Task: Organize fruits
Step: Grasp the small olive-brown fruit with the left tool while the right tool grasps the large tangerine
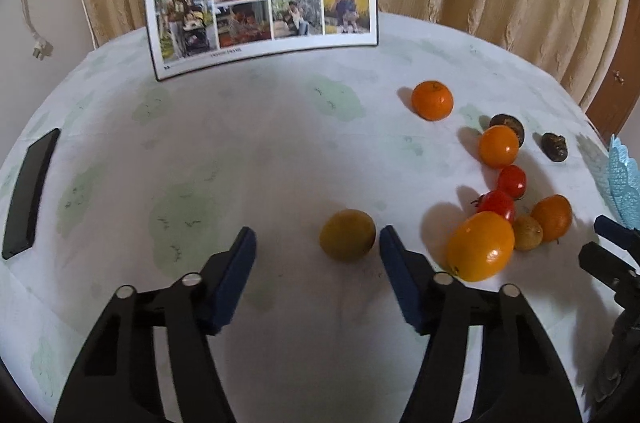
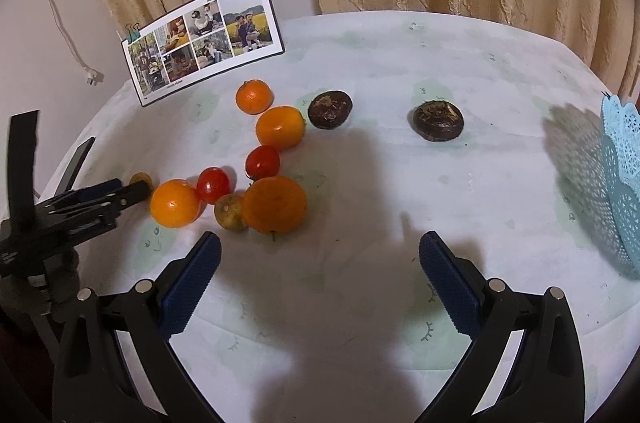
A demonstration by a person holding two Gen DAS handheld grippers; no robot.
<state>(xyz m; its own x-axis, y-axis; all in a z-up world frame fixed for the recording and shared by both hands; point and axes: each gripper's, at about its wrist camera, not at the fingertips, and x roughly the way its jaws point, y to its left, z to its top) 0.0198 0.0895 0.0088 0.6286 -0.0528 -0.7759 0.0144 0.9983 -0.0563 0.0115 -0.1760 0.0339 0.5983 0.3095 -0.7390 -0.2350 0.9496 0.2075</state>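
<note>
Tablecloth-covered table (image 2: 380, 71) bears scattered fruits (image 2: 276, 205), photo card (image 1: 262, 9), phone (image 1: 28, 193).

We saw the bench (image 1: 280, 151) from two low wrist cameras, both facing the curtains. The left view looked past its own left claw (image 1: 318, 243), close over the cloth, with the photo card (image 1: 264, 7) nearly straight ahead and the fruit cluster (image 1: 504, 207) to its right. The right view sat further right, past the right claw (image 2: 320, 251), with the same cluster (image 2: 248, 183) to its left. Both views shared the card, the cluster and the blue basket (image 2: 624, 183); each also caught the other claw at its edge.
</note>
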